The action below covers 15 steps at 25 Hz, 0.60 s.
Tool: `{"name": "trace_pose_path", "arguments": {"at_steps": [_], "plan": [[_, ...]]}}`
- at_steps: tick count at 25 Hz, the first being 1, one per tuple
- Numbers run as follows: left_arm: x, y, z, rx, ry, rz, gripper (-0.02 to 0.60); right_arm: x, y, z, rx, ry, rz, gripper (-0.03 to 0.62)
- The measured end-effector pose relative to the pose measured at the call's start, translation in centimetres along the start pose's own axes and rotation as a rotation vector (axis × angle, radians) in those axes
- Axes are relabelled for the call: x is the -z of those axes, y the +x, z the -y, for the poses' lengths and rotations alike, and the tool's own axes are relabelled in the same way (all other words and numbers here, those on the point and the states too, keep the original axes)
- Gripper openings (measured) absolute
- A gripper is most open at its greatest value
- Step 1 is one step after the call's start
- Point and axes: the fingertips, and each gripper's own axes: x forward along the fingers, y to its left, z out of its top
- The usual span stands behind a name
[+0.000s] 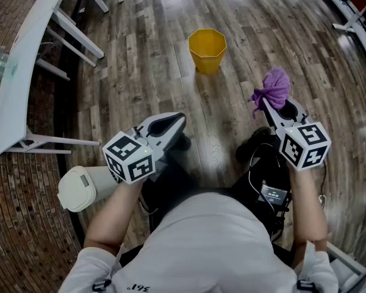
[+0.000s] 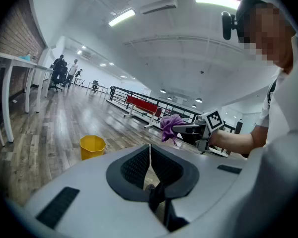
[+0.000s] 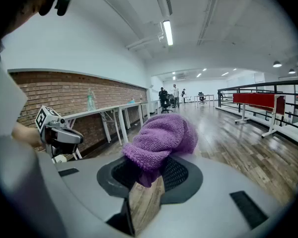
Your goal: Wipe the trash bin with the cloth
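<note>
Short of bin (image 1: 206, 63), right claw (image 1: 265, 104) nose-down

The head view was taken from above the person, directed steeply down and forward, with the left gripper (image 1: 182, 118) and right gripper (image 1: 267, 107) close below and the floor (image 1: 158, 54) beyond; the left gripper view was directed low across the floor toward the trash bin (image 2: 92, 147); the right gripper view was directed toward the brick wall (image 3: 114, 90), with the cloth (image 3: 161, 138) close before the lens; the bin was shared by the head and left gripper views, and each gripper by all three.
</note>
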Motion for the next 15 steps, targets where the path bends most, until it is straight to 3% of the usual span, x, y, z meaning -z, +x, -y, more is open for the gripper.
{"name": "trace_pose_path", "arguments": {"at_steps": [15], "plan": [[-0.15, 0.12, 0.26, 0.005, 0.007, 0.002, 0.012, 0.25, 0.17, 0.18, -0.003, -0.018, -0.015, 0.107]]}}
